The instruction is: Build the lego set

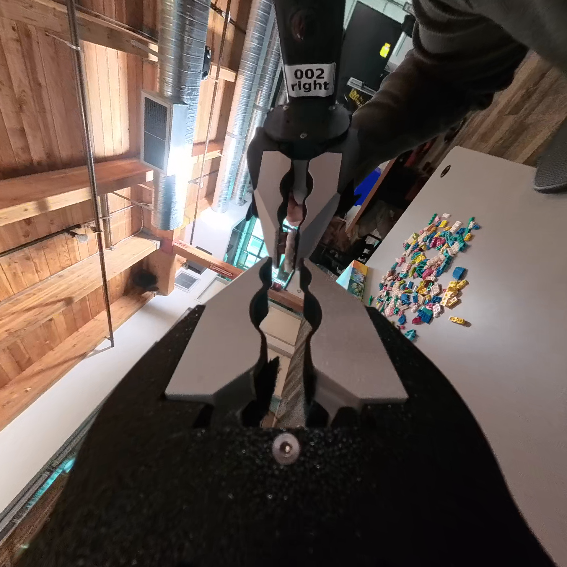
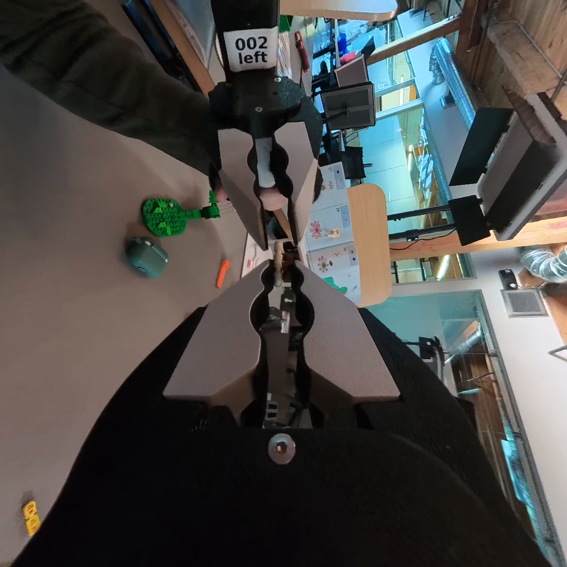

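A small tan and brown lego piece (image 2: pixel 280 260) hangs in the air between the two pairs of tongs, which meet tip to tip above the bench (image 2: pixel 76 306). In the right wrist view it sits right at the tips of the right tongs (image 2: pixel 283 264), whose jaws are drawn close with only a narrow slot between them. The left tongs (image 2: pixel 279 244) come in from the opposite side, equally narrowed, their tips just at the same piece. Which pair actually bears the piece, or whether both pinch it, cannot be told; the contact is small and blurred.

In the left wrist view the left tongs (image 1: pixel 285 260) and the right tongs (image 1: pixel 287 264) again point nose to nose, and something pale shows dimly in the gap, too smeared to make out.

On the bench, a green lego build (image 2: pixel 171 216), a round studded plate with a stem, lies flat to one side. Near it sit a teal rounded case (image 2: pixel 146 257) and an orange brick separator (image 2: pixel 223 273). A yellow lego piece (image 2: pixel 31 518) lies alone nearer the camera. An open instruction booklet (image 2: pixel 333 233) lies beyond the tips.

A loose heap of coloured lego bricks (image 1: pixel 426 276) is spread on the bench (image 1: pixel 491 399) in the left wrist view, well apart from the tongs, with a boxed carton (image 1: pixel 356 277) just beside it.
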Tool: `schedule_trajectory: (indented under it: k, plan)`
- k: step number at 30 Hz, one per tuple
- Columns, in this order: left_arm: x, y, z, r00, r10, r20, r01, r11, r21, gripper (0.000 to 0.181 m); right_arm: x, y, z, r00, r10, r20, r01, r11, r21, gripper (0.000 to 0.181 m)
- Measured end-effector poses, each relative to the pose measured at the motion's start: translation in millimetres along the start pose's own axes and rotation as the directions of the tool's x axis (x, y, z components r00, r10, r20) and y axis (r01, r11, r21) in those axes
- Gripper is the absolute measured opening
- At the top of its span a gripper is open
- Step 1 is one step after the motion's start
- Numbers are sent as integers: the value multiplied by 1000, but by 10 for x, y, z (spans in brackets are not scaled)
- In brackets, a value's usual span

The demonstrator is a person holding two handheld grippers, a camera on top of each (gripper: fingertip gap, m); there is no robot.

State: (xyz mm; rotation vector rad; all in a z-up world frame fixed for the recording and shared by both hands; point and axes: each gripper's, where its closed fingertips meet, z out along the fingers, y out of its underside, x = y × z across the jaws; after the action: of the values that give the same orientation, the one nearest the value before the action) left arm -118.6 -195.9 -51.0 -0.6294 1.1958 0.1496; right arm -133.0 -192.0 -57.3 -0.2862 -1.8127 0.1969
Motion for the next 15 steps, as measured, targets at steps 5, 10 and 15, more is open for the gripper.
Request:
schedule_trajectory:
  k: [5,10,15]
  plan:
    - [25,13,27,999,35,0,-35,999,-18,2,-6,-9,20,1000,-1,4,1,1000,1,9]
    - [39,26,13,999,36,-27,-37,999,-21,1,-28,-10,34,1000,-9,13,9,1000,-5,9]
    - [42,3,-4,998,52,-43,-53,998,-20,1,-42,-37,38,1000,1,30,-1,1000,-2,9]
